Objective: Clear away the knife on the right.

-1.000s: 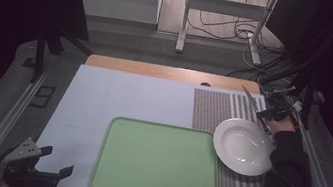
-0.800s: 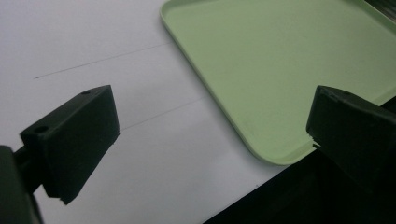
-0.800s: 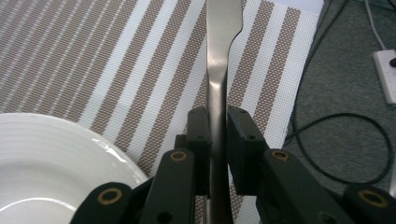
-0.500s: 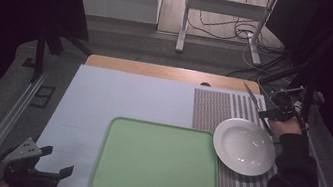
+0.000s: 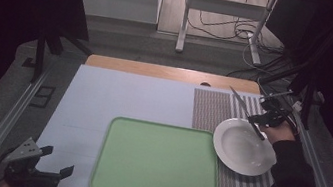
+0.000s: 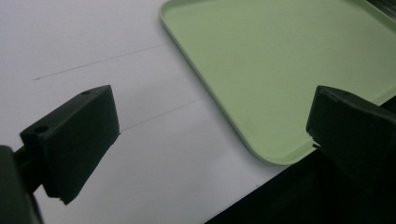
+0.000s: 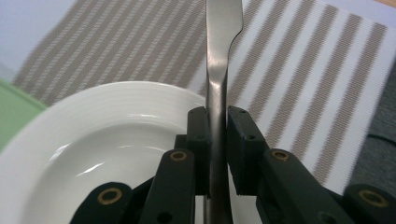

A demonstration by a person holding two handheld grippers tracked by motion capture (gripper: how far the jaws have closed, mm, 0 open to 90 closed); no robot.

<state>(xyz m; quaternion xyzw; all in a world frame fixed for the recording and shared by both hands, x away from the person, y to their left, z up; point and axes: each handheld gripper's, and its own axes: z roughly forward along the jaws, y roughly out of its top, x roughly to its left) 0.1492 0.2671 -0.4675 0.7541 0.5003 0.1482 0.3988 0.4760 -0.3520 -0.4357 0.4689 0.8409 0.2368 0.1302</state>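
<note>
My right gripper [image 5: 262, 121] [image 7: 216, 125] is shut on a steel table knife [image 5: 245, 111] [image 7: 219, 70], held in the air over the far right rim of a white plate [image 5: 243, 147] [image 7: 102, 149]. The blade points away and to the left, above a striped placemat [image 5: 212, 108] [image 7: 299, 60]. A light green tray [image 5: 157, 163] [image 6: 280, 70] lies at the table's front middle. My left gripper [image 5: 49, 166] [image 6: 210, 135] rests open at the front left corner, its jaws wide apart over the white table top and the tray's near corner, with nothing between them.
The white table top [image 5: 128, 100] stretches left of the placemat, with a wooden strip [image 5: 168, 72] along its far edge. Metal rails [image 5: 6, 119] run down both sides. Beyond the table stand a desk frame and loose cables [image 5: 225, 27] on the floor.
My right gripper has lifted the knife and carried it toward the plate's far right rim. The left gripper has stayed where it was.
</note>
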